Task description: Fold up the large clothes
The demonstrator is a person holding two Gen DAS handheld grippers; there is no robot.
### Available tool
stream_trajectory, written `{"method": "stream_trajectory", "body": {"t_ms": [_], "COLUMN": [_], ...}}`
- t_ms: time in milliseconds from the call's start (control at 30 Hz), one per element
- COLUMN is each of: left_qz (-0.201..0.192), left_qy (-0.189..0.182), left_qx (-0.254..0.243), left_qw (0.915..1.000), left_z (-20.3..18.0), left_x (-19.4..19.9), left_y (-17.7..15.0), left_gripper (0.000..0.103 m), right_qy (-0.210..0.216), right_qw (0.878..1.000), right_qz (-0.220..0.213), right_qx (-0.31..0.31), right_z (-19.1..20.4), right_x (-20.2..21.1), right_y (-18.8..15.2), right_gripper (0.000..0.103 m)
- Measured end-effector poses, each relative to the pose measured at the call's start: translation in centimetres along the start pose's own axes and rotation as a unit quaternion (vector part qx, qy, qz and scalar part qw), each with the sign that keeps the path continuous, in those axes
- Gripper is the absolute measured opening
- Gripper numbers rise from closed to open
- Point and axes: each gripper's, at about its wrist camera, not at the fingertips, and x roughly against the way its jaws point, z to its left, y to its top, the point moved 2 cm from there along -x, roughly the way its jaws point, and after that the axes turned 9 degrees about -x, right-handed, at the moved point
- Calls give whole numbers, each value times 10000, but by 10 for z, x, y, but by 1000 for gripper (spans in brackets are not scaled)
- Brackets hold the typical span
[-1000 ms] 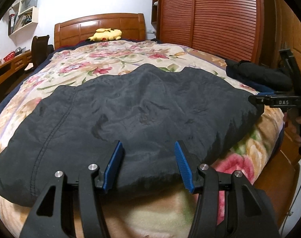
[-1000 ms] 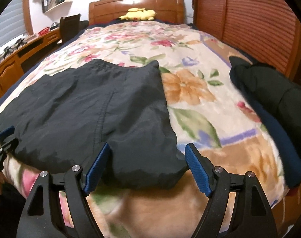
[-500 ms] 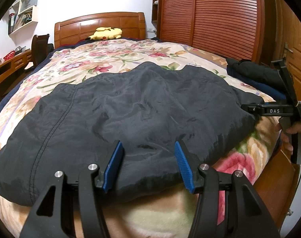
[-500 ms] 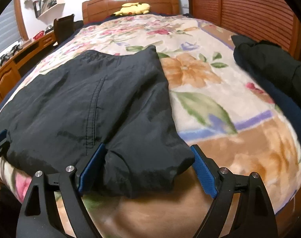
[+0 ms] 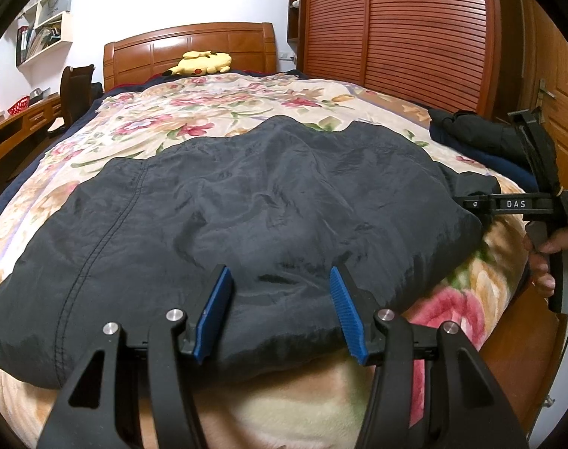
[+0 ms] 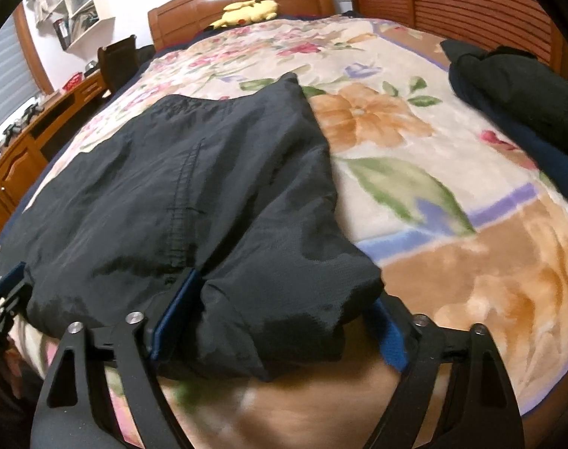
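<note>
While the dark jacket [image 5: 269, 202] lies flat at the bed's [image 5: 291, 404] near edge, the left gripper [image 5: 280, 307] straddles its hem, jaws spread; the right gripper [image 6: 280, 321] is closing around the corner (pads not yet pressing). Slippery fabric may escape an uneven pinch.

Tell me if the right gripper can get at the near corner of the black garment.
Probably yes: the right gripper is closing with the black garment corner bunched between its fingers, nothing blocking.
</note>
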Motion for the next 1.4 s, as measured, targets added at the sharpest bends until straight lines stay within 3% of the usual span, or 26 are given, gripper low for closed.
{"method": "stream_trajectory", "body": {"t_ms": [133, 167, 300, 400, 667, 900, 1267, 1400], "left_qz": [12, 11, 15, 51, 104, -211, -595, -642], "left_qy": [-3, -2, -13, -36, -192, -177, 819, 893], "left_qx": [-7, -5, -7, -20, -14, 220, 516, 766], "left_qw": [10000, 10000, 10000, 10000, 9998, 9994, 9935, 9910], "left_z": [0, 0, 0, 0, 8, 41, 124, 149], "left_x": [0, 0, 0, -1, 5, 45, 121, 140], "left_y": [0, 0, 0, -1, -5, -8, -39, -57], "left_gripper": [54, 54, 54, 54, 54, 54, 54, 54], "right_qy": [218, 330, 845, 950, 1021, 1010, 1358, 1613], "right_qw": [9996, 9992, 9947, 9943, 9924, 9789, 9426, 9326], "right_qz": [160, 204, 473, 409, -395, -798, -763, -524], "right_qx": [-23, -57, -353, -250, 553, 1590, 2953, 3184], "right_z": [4, 5, -4, 2, 71, 160, 300, 339], "right_x": [1, 1, 4, 20, 82, 106, 84, 66], "right_y": [2, 1, 8, 18, 48, 56, 18, -9], "right_gripper": [59, 48, 30, 22, 17, 14, 9, 7]}}
